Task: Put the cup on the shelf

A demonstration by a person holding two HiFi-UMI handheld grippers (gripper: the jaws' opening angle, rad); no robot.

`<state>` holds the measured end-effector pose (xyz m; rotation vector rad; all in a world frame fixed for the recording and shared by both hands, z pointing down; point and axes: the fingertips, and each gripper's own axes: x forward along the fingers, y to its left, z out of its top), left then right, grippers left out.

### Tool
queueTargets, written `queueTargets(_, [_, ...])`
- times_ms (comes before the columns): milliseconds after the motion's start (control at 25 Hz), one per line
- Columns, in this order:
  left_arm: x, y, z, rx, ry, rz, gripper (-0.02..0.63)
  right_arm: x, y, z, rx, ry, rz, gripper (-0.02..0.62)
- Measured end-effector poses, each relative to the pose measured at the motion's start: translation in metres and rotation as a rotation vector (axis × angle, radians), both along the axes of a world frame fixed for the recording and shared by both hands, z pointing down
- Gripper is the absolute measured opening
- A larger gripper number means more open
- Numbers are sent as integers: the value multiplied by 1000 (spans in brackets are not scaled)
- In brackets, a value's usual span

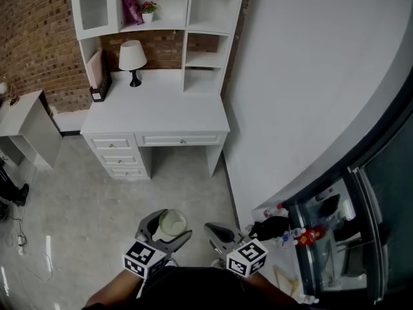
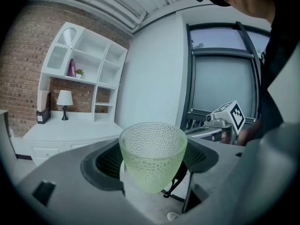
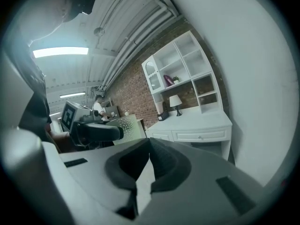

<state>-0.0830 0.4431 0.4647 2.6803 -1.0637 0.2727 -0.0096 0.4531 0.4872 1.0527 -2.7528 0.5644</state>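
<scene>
Cup held, well apart from the shelf

The left gripper (image 1: 169, 230) clamps a pale green, dimpled, tapering cup (image 2: 152, 153) between dark padded jaws. The right gripper (image 3: 149, 144) is closed on nothing. The white shelf (image 1: 187, 8) stands above a desk (image 1: 161, 108).

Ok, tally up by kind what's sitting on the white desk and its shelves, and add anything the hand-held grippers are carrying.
table lamp: 1
potted plant: 1
pink object: 1
dark holder with papers: 1
green cup, clamped in the left hand-held gripper: 1
Total: 5
</scene>
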Motion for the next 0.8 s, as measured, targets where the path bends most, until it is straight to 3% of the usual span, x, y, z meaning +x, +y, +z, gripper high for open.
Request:
queueTargets(400, [-64, 8, 15, -32, -7, -7, 383, -50, 1, 9, -33, 0, 43, 5])
queueTargets(800, [-58, -22, 28, -54, 7, -4, 383, -45, -29, 22, -67, -19, 55, 5])
